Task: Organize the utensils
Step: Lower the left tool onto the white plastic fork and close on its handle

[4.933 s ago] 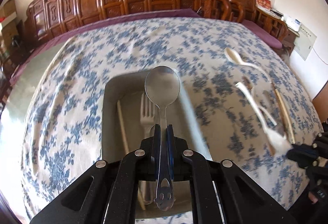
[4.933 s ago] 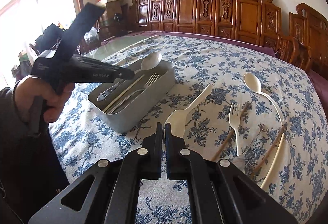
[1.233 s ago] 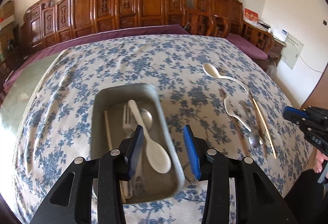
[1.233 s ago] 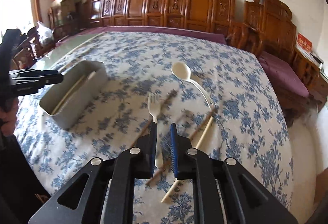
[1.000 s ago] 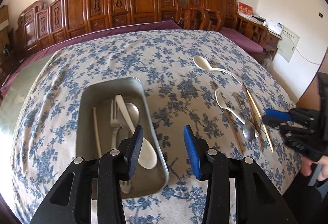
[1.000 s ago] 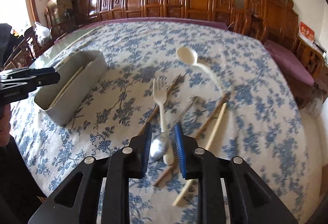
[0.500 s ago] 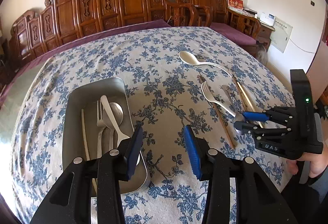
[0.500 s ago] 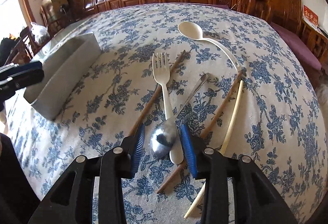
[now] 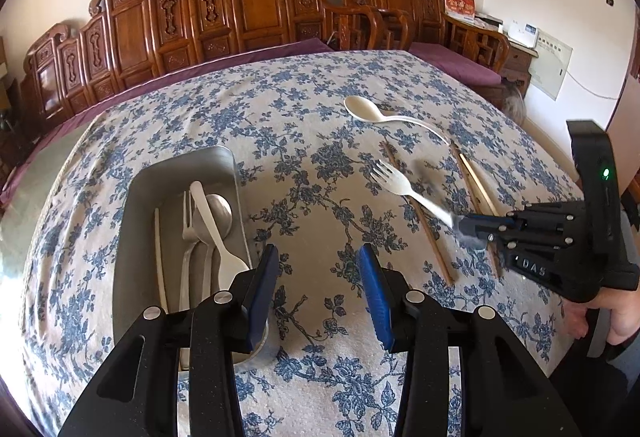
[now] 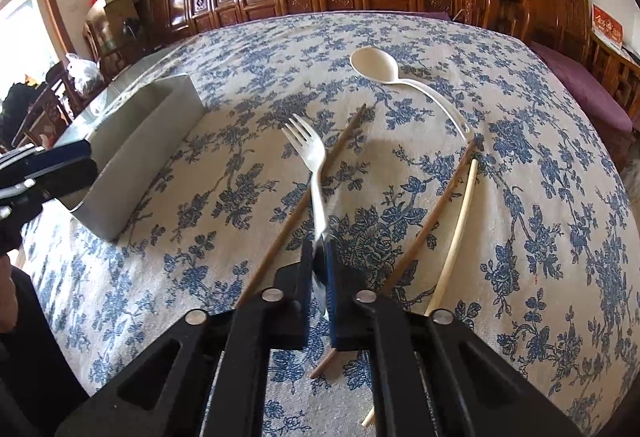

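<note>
Right wrist view: right tongs (image 10: 320, 257) pinched shut on the handle end of the white fork (image 10: 306, 145), lying across a brown chopstick (image 10: 340, 141) on the floral tabletop (image 10: 540, 237); something silvery there too, not identifiable. Apparently the pick-up step; next, lift clear and carry over to the grey tray (image 9: 136, 205), already holding cutlery, beside the left tongs (image 9: 320, 285), spread wide and empty. Legible only "DAS" (image 9: 534, 269), on the right tongs' body.
</note>
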`<state>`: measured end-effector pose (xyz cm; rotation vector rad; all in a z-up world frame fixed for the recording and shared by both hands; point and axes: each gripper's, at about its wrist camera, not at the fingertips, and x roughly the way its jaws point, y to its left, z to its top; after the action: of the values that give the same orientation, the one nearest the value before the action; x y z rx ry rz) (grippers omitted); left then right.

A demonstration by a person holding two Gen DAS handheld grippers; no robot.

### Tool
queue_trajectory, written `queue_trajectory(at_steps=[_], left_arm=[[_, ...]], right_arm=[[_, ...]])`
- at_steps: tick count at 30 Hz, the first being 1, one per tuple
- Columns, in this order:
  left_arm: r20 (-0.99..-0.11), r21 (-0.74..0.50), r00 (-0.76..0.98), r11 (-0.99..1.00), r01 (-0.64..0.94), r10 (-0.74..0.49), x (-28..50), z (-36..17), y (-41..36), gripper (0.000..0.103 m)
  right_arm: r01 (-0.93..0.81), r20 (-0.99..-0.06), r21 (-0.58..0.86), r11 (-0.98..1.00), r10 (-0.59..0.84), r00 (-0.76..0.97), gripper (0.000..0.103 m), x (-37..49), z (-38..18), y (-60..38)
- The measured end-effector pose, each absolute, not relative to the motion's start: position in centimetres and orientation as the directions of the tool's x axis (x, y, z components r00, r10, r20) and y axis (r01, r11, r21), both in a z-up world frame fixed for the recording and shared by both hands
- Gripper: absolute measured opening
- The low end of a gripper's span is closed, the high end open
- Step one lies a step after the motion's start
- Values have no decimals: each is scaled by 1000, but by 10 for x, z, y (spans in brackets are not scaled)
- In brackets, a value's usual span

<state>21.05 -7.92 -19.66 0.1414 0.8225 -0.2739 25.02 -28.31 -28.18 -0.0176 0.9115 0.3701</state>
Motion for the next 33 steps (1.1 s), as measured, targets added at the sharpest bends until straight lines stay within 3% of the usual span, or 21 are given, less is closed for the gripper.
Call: queue_trajectory(at_steps=[21, 33], left_arm=[[-774, 58, 612, 945, 321, -161, 211, -213, -120, 40], [-819, -38, 543, 961, 273, -187, 265, -232, -162, 40]], right_arm=[[-264, -698, 188, 946, 318, 641, 3, 246, -259, -330], [-184, -701, 217, 959, 284, 654, 3, 256, -264, -367]])
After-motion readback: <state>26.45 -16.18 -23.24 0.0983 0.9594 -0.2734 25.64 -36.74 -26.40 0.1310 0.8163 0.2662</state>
